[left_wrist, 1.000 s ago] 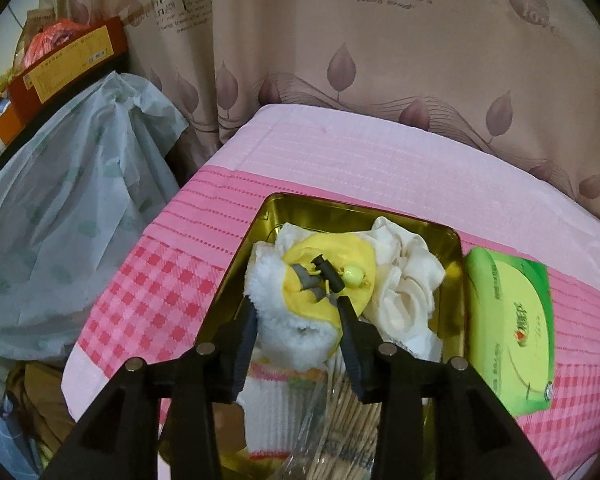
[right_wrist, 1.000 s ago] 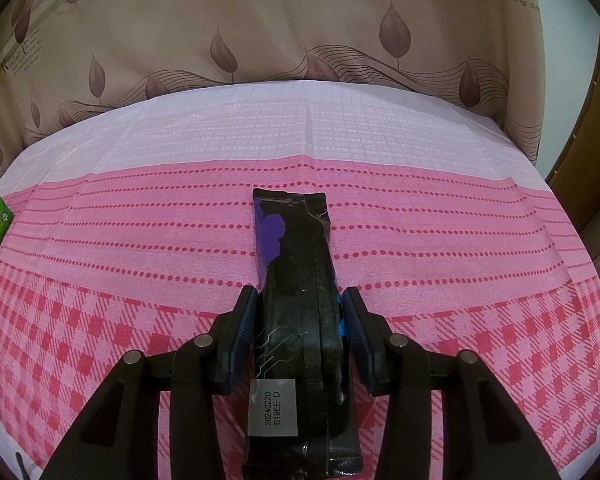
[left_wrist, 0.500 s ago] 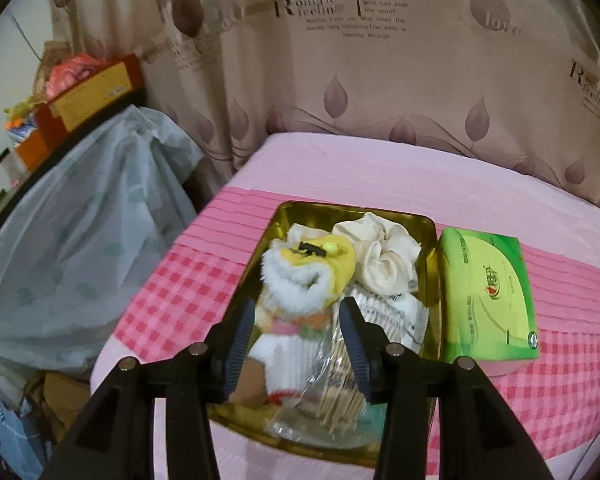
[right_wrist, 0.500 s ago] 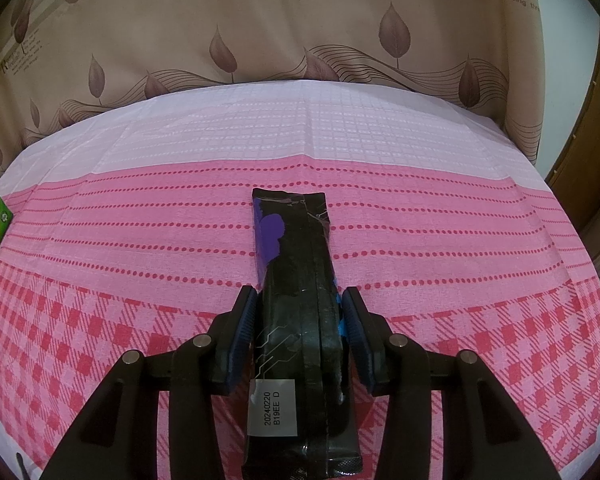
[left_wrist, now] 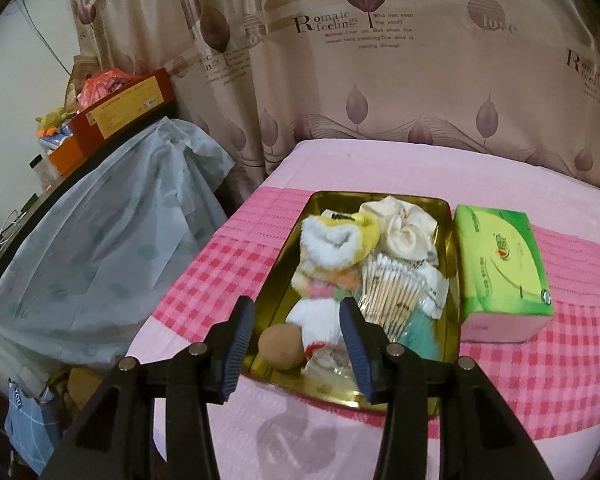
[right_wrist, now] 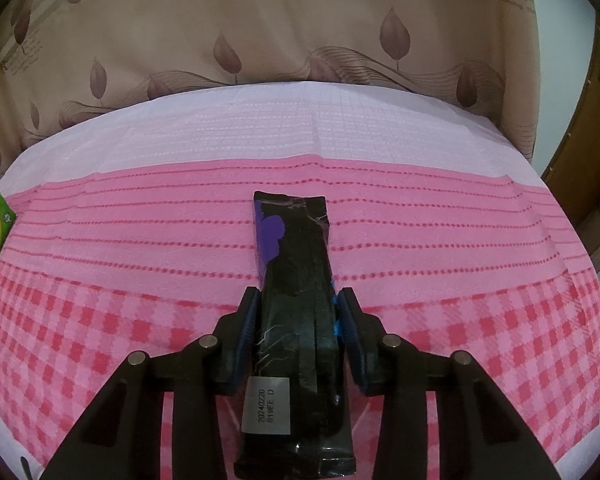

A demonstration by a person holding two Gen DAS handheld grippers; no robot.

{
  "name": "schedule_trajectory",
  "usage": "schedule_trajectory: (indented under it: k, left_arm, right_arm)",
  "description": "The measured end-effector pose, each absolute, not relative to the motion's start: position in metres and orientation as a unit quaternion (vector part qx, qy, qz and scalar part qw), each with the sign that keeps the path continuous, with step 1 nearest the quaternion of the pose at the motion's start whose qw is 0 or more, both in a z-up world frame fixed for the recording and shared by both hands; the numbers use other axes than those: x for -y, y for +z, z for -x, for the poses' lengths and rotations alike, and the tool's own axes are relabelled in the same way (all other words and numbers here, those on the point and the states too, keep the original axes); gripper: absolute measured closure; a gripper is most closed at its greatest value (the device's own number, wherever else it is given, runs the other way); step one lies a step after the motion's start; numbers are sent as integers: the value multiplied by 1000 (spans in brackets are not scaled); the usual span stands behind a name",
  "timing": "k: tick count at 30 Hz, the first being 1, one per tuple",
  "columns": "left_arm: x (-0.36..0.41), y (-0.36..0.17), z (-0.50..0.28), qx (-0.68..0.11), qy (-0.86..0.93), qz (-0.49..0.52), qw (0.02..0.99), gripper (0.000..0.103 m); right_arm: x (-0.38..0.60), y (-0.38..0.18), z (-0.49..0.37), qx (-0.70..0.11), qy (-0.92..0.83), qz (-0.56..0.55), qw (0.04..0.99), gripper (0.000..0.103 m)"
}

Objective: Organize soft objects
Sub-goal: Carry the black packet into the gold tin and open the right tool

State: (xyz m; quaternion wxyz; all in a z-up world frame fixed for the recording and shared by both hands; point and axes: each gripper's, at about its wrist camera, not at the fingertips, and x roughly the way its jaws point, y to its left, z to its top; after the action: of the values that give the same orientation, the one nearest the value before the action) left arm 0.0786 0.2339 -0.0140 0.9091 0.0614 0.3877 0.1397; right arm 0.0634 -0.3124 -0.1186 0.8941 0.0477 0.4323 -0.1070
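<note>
**Right tool closing on black packet; left tool empty over filled tray**

Right tool (right_wrist: 296,316): low centre of the right wrist view. The jaws are closing with the black packet (right_wrist: 296,320) between them. The left pad touches the packet's side; a thin gap appears to remain at the right pad. The packet lies lengthwise along the tool axis on the pink checked cloth (right_wrist: 460,320), which lets the pads bear on its long, narrow sides.

Left tool (left_wrist: 296,336): lower centre of the left wrist view. The jaws stand moderately wide and hold nothing. The tool hangs above the near end of the gold tray (left_wrist: 448,216).

Tray contents: a yellow-and-white plush toy (left_wrist: 332,248), a cream fabric bundle (left_wrist: 404,232), a bag of cotton swabs (left_wrist: 396,284) and a brown round object (left_wrist: 280,346). Grouping these in the tray keeps the soft items contained.

A green tissue pack (left_wrist: 500,268) sits just right of the tray, touching or nearly touching its wall. The packet is judged the next item to be tidied.
</note>
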Motion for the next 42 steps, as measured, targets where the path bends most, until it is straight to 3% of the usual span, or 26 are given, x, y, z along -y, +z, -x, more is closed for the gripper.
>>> schedule_trajectory:
  k: [13, 26, 30, 42]
  left_arm:
    - [-247, -12, -65, -381, 151, -34, 912, 58]
    - [-269, -11, -60, -384, 179, -7, 906, 56]
    - [-280, -10, -56, -383, 194, 2, 903, 51]
    - [-301, -9, -50, -386, 209, 31, 898, 50]
  right_arm:
    - [219, -82, -68, -413, -10, -44, 910, 68]
    - [-11, -25, -95, -389, 210, 34, 896, 68]
    - [-67, -22, -101, -388, 245, 54, 887, 68]
    - [-160, -47, -147, -416, 249, 46, 873, 68]
